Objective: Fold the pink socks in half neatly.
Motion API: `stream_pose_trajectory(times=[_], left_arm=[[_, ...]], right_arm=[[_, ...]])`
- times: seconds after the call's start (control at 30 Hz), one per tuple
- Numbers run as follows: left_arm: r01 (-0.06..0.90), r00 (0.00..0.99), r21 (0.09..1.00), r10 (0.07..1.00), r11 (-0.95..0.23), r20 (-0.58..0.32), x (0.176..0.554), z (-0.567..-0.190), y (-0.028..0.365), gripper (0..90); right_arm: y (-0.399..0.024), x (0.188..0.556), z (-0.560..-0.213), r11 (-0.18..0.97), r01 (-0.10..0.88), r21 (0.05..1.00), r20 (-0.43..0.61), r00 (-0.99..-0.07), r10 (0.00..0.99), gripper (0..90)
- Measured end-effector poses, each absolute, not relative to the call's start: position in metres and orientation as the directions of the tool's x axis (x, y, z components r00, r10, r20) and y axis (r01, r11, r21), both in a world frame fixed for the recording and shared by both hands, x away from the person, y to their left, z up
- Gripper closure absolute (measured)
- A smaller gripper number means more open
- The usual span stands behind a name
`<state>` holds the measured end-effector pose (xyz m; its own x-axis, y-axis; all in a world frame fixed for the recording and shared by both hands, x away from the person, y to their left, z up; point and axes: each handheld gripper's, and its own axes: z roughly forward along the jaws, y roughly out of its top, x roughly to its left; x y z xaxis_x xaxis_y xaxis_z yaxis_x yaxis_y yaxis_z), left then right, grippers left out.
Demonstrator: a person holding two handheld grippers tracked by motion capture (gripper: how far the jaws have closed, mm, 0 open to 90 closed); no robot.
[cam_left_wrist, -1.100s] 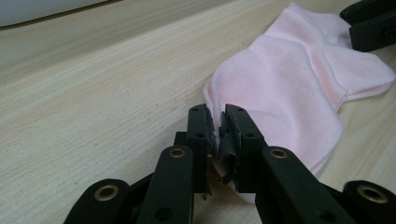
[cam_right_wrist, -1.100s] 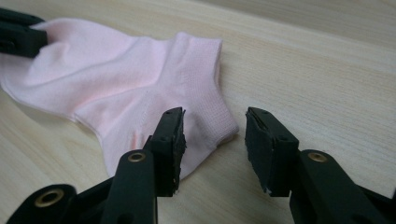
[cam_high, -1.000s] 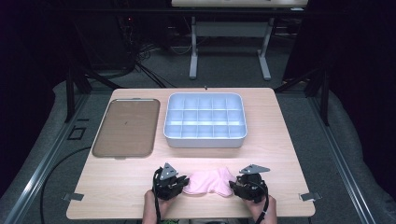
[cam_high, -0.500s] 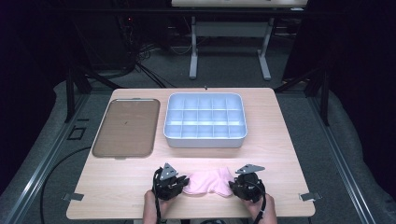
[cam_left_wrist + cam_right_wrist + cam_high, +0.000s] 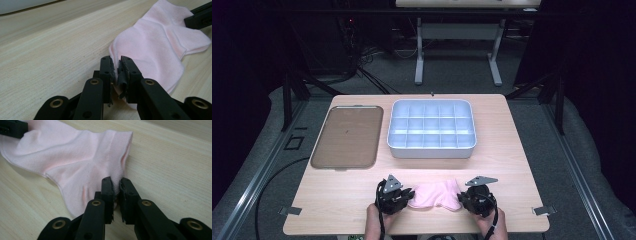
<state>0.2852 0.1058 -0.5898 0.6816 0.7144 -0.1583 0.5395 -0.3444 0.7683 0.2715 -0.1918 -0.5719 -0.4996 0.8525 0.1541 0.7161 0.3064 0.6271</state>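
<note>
Since the earlier frame the right tongs (image 5: 115, 185) have been closing onto the cuff of the soft pink cotton sock (image 5: 435, 194), while the left tongs (image 5: 116, 65) pinch its toe end, so it lies stretched flat on the pale wooden worktop (image 5: 522, 165).

place: lab recording rig
evidence: dark curtains and cables behind the wooden table (image 5: 512, 130); metal floor rails beside it

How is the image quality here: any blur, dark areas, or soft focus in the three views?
High view: table evenly lit, surroundings nearly black, picture slightly soft. Left gripper view: jaws sharp where they pinch the pink sock, table grain clear nearby, softer toward the top. Right gripper view: the sock's ribbed cuff is crisp, far table edge blurred; no glare.
</note>
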Motion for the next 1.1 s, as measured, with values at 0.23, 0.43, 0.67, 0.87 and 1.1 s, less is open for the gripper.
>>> stream_pose_trajectory(times=[0.23,0.43,0.67,0.87,1.1], left_arm=[[0.536,0.671,0.773,0.727,-0.339,-0.146,0.284,-0.590,0.104,81.1],[0.540,0.671,0.771,0.726,-0.337,-0.152,0.285,-0.590,0.105,81.4],[0.545,0.668,0.769,0.727,-0.333,-0.158,0.285,-0.590,0.106,80.8],[0.539,0.667,0.773,0.730,-0.335,-0.148,0.285,-0.590,0.106,80.7],[0.542,0.665,0.771,0.732,-0.335,-0.149,0.285,-0.590,0.106,81.0]], right_arm=[[-0.199,0.272,-0.575,0.256,0.722,0.643,0.215,-0.491,0.844,84.2],[-0.207,0.273,-0.577,0.205,0.738,0.642,0.272,-0.470,0.839,84.2],[-0.208,0.268,-0.571,0.182,0.733,0.656,0.288,-0.466,0.837,84.1],[-0.206,0.263,-0.562,0.209,0.722,0.659,0.268,-0.485,0.832,84.1],[-0.200,0.258,-0.548,0.225,0.700,0.677,0.267,-0.519,0.812,84.0]])
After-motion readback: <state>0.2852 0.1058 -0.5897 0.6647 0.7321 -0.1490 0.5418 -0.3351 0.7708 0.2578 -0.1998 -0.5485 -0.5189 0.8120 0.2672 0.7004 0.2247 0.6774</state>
